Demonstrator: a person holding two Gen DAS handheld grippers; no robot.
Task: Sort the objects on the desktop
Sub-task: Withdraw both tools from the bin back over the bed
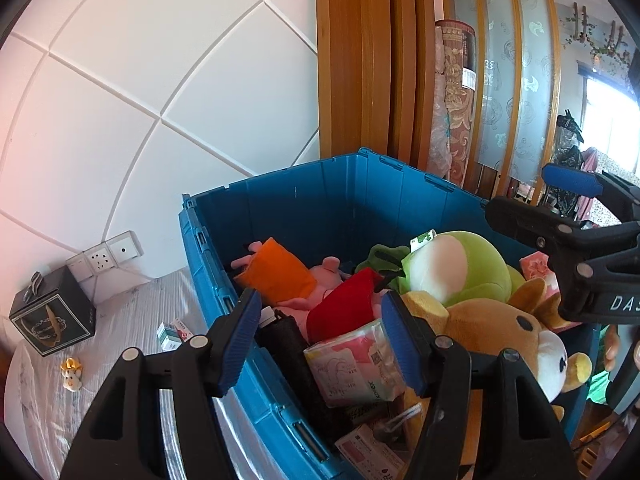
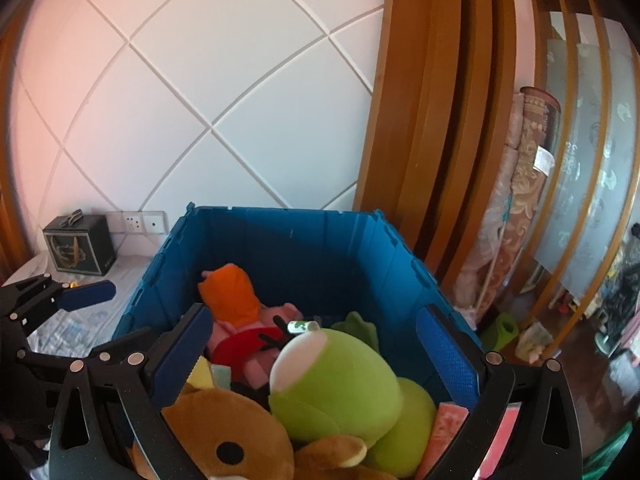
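- The step in hand seems to be the moment between two objects: both grippers hover over the deep blue plastic crate (image 2: 304, 248), which is already full of sorted things, and neither one carries anything.
- The left gripper (image 1: 320, 336) has its fingers spread wide, above the near left edge of the crate; nothing is between them.
- The right gripper (image 2: 316, 360) is also spread wide, over the green plush frog (image 2: 340, 384) inside the crate, and I see no contact with it.
- Inside the crate I count three big soft toys: the green frog, one brown plush bear (image 1: 504, 332) and one pink plush pig with an orange part (image 2: 236, 300). There is also one red soft piece (image 1: 344, 308), one tissue pack with pink print (image 1: 352, 364) and one black folded thing (image 1: 288, 344); the lower layers are hidden.
- Left of the crate, on the striped cloth, three things remain: one small yellow toy figure (image 1: 72, 376), one small green-and-white carton (image 1: 172, 336) and one black square gift box (image 1: 52, 316).
- I judge the next move asks the left gripper to go out to the left of the crate, come down over the small toy or the carton, and close on it.
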